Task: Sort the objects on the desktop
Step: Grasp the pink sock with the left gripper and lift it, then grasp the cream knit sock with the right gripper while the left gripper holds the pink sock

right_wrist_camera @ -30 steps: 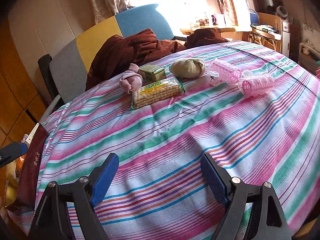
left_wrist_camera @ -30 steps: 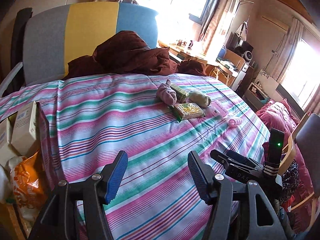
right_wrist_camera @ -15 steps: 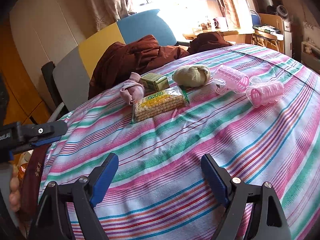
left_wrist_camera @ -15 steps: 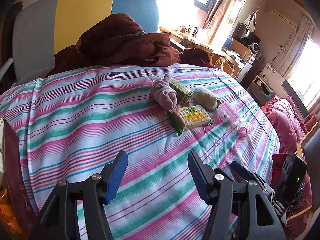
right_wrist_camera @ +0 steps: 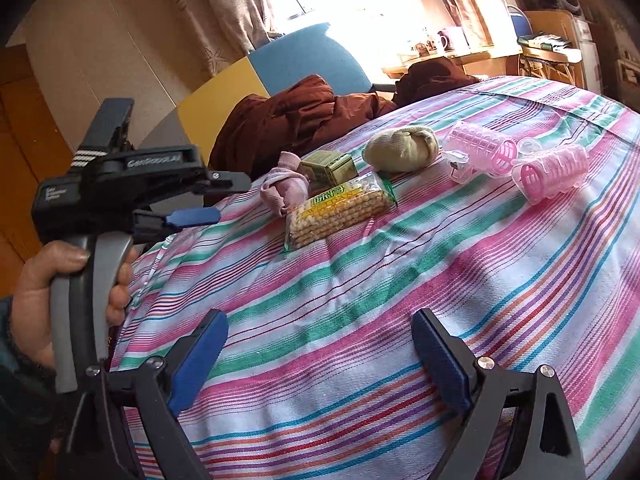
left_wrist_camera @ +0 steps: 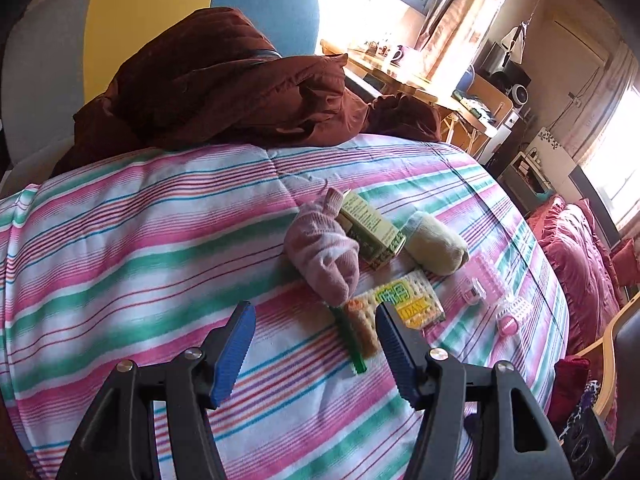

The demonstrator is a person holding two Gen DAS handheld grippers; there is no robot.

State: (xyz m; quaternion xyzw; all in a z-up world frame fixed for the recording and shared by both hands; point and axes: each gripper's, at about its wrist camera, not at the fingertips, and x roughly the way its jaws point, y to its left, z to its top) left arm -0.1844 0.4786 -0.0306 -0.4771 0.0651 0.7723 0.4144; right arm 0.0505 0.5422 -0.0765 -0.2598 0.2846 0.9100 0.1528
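a: two claws spread wide, nothing between the pads of either. my left claw [left_wrist_camera: 312,344] hangs low over the striped cloth [left_wrist_camera: 132,248], my right claw [right_wrist_camera: 320,364] hovers further back, well apart from the pile.

b: which one is nearer the things?

a: the left, i judge. the cracker packet [left_wrist_camera: 394,314] lies just ahead of it and a little to its right, the near end already level with the right-hand pad. its long axis runs slantwise, near-left to far-right, so i would need to turn the wrist to close across the narrow width.

b: how will it handle?

a: crinkly clear wrap over a stiff brick of crackers; probably slippery, likely to crush if squeezed hard. touching its far-left corner is the pink sock [left_wrist_camera: 324,252], soft and balled. beside that, the green carton [left_wrist_camera: 370,230], hard-edged card, then the beige sock [left_wrist_camera: 436,242], rolled into a plump lump.

b: and furthest?

a: two pink hair rollers [right_wrist_camera: 516,160], ribbed hollow plastic cylinders that would probably roll, lying side by side off to the right.
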